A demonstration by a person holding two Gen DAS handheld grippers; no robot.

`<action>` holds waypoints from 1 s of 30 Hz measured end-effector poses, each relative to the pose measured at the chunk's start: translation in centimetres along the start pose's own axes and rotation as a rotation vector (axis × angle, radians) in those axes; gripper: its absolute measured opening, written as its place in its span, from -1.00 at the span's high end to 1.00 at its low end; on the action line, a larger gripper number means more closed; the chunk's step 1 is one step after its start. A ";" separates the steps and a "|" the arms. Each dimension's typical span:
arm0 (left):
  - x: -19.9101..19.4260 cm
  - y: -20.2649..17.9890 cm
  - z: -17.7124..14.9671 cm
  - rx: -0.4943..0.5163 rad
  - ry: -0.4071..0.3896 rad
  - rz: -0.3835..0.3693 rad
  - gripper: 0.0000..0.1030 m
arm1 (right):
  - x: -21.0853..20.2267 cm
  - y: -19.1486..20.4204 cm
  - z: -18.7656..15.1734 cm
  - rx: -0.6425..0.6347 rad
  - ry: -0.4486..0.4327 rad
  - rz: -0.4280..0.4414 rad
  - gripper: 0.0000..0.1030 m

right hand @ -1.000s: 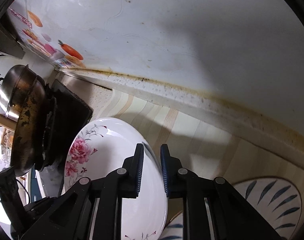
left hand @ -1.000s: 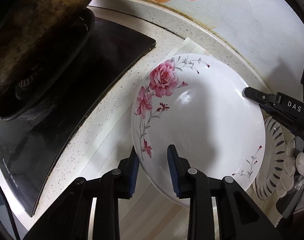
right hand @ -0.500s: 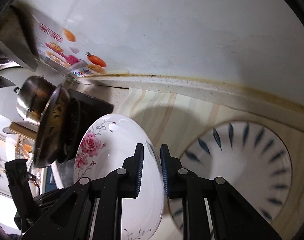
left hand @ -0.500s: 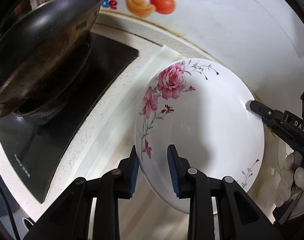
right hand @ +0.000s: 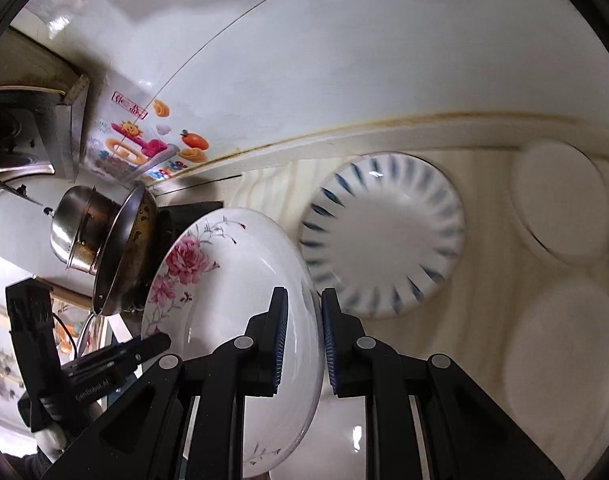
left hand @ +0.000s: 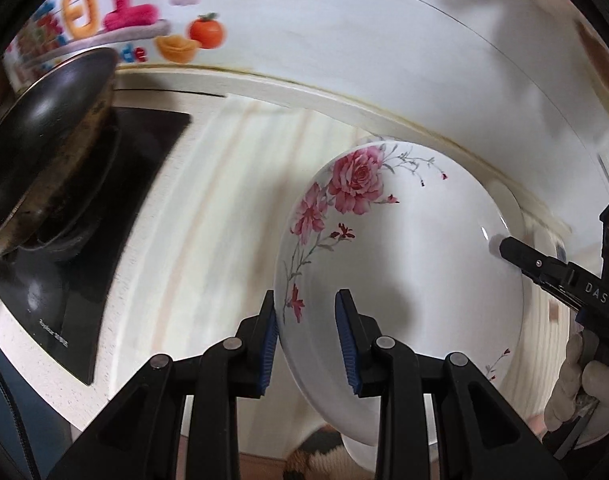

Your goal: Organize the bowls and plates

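Observation:
A white plate with pink roses [left hand: 404, 264] is held tilted in the air above the counter. My left gripper [left hand: 306, 340] is shut on its near left rim. My right gripper [right hand: 302, 336] is shut on the opposite rim of the same plate [right hand: 232, 288], and its finger shows at the plate's right edge in the left wrist view [left hand: 544, 266]. A white plate with blue dashes [right hand: 384, 240] lies flat on the counter beyond the held plate. Two plain white round dishes [right hand: 560, 208] lie to its right.
A dark worn wok [left hand: 44, 152] sits on a black glass hob [left hand: 116, 184] at the left. A steel pot [right hand: 80, 228] stands behind it. The white wall with a fruit sticker [left hand: 116, 20] runs along the back of the pale wood-grain counter [left hand: 208, 216].
Both grippers have lifted the rose plate up and tilted it. The views have risen, so the blue-dashed plate and the white dishes now show whole.

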State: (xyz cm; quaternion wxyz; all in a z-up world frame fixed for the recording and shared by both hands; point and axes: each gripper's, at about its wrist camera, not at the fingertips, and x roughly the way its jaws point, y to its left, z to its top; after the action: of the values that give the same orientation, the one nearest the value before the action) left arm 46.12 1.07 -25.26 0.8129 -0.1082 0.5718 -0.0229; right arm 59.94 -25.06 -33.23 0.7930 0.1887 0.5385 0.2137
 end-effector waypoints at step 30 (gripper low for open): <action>9.0 -6.7 -8.7 0.217 0.240 0.046 0.51 | -4.4 -12.3 -18.5 0.271 0.074 -0.119 0.63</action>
State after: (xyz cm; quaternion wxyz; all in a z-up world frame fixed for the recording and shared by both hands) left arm 41.69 -8.20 -35.06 0.7460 -0.0032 0.6613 -0.0787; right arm 42.89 -36.48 -42.85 0.7512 0.2537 0.6014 0.0983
